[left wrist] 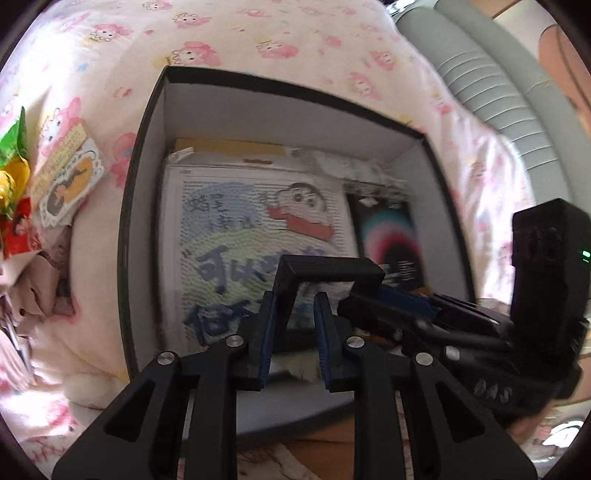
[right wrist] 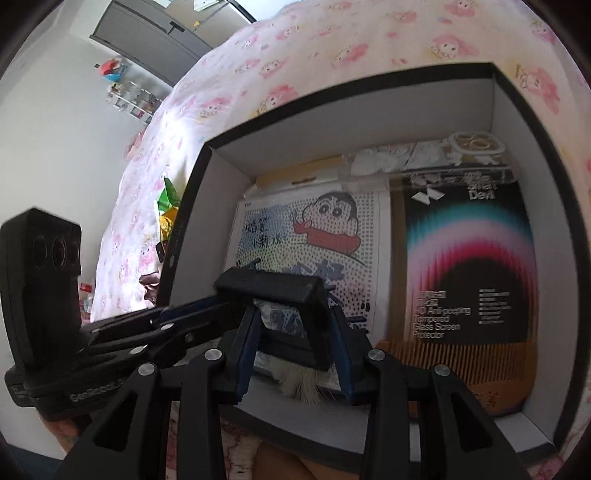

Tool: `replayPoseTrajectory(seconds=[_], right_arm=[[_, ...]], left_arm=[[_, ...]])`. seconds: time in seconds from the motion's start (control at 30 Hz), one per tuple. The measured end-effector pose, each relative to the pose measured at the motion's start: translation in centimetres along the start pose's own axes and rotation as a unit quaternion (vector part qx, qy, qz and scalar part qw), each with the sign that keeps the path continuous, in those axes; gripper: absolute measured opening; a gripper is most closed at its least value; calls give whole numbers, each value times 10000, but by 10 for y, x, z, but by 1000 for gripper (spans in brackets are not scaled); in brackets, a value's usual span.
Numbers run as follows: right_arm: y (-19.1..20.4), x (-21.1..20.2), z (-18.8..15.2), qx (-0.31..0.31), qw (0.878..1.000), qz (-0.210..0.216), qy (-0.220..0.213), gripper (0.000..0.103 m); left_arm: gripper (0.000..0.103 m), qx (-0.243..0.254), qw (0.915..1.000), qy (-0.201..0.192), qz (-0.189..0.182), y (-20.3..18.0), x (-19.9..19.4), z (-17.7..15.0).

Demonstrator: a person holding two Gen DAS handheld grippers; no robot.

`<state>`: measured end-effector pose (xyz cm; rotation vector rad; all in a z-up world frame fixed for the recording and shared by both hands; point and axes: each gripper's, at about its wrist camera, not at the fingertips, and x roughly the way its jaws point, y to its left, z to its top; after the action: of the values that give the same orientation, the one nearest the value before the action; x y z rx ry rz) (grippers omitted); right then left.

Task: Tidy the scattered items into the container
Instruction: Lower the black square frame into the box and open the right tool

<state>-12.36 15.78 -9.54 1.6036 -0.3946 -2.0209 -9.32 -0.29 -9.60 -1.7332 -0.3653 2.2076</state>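
Observation:
A black box with white inner walls (left wrist: 155,155) (right wrist: 332,125) lies open on the pink cartoon bedsheet. Inside lie a cartoon-print card (left wrist: 236,229) (right wrist: 306,236), a screen protector pack (left wrist: 391,236) (right wrist: 469,266), a wooden comb (right wrist: 480,373) and a clear phone case (right wrist: 476,147). A black bracket-shaped object (left wrist: 328,271) (right wrist: 273,288) hangs over the box. My left gripper (left wrist: 295,321) has its jaws around one leg of it. My right gripper (right wrist: 293,339) has its jaws close on either side of the other leg. Some white fluff (right wrist: 299,384) lies below.
Snack packets (left wrist: 14,206) and a cartoon sticker card (left wrist: 70,181) lie on the sheet left of the box. Grey padded headboard (left wrist: 498,85) is at the right. A grey cabinet (right wrist: 147,33) and a shelf of small items (right wrist: 129,96) stand by the wall.

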Motion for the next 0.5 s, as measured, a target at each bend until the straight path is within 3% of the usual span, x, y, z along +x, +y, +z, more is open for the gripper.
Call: replayPoseTrajectory(seconds=[0.17, 0.33, 0.43, 0.5], right_arm=[[0, 13, -2, -44, 9999, -136, 73, 34], [-4, -7, 3, -24, 9915, -1182, -540, 34], [-1, 6, 5, -194, 9842, -1712, -419, 33], [3, 21, 4, -292, 9843, -1728, -212, 33]], left_arm=[[22, -171, 9997, -127, -139, 11, 1, -5], [22, -102, 9982, -591, -60, 10, -14, -11], [22, -155, 9976, -650, -192, 16, -17, -2], [22, -198, 9971, -697, -228, 19, -19, -1]])
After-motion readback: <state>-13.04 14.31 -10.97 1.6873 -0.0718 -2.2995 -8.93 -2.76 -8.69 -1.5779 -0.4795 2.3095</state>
